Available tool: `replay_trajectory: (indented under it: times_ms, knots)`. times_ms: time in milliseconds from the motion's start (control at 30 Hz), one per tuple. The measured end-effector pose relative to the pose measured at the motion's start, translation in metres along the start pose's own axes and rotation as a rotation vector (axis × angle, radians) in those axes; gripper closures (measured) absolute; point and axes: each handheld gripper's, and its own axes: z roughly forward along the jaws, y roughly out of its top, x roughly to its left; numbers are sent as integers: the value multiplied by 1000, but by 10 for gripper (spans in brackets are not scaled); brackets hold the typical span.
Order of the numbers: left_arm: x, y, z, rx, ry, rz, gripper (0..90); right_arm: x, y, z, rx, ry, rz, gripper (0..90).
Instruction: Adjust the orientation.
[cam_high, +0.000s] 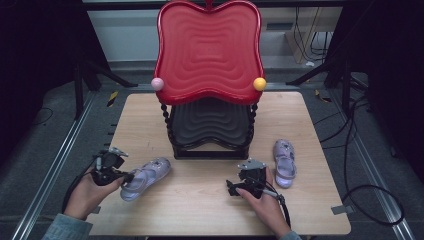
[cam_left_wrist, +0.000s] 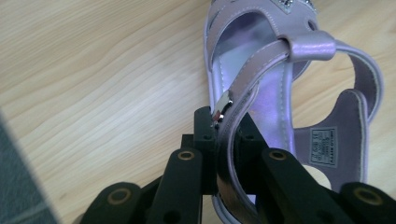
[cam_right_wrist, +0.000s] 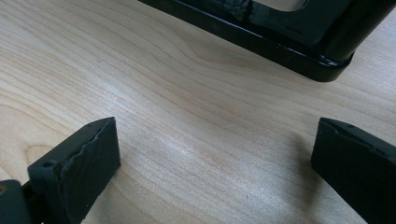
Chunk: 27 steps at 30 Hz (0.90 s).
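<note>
- High view: left gripper (cam_high: 131, 176) clamped on the strap of a purple sandal (cam_high: 146, 178), left of the black-and-red rack (cam_high: 210, 75) on the wooden table (cam_high: 200, 210). Second purple sandal (cam_high: 284, 163) lying right of the rack, just beside the right gripper (cam_high: 231, 189).
- Left gripper view: jaws pinched tight on the sandal's strap (cam_left_wrist: 252, 79), near the small silver buckle (cam_left_wrist: 223, 101). Heel end closest, toe end pointing away.
- Right gripper view: jaws spread wide over bare wood, holding nothing. Black rack foot (cam_right_wrist: 299, 56) just ahead.
- Step in hand, most likely: picking up the left sandal.
- Next move, probably: lift high enough to clear the table, then carry toward the rack's black shelf (cam_high: 210, 125) without letting the thin strap slip.
</note>
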Motion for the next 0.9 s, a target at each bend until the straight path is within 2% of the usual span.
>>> replay_trajectory:
  times_ms: [200,400,467,600,700,900]
  knots:
    - [-30,22,20,18,-40,105,824,0,0,0,0,1,-1,16]
    - [-46,32,47,43,-60,145,824,0,0,0,0,2,-2,16]
    - [-49,30,51,61,-46,163,825,0,0,0,0,2,-2,16]
    - [-48,25,54,81,-56,175,825,0,0,0,0,2,-2,16]
    - [-51,21,58,105,-36,189,824,0,0,0,0,3,-2,16]
    - [-52,18,59,103,-35,183,803,0,0,0,0,3,-2,16]
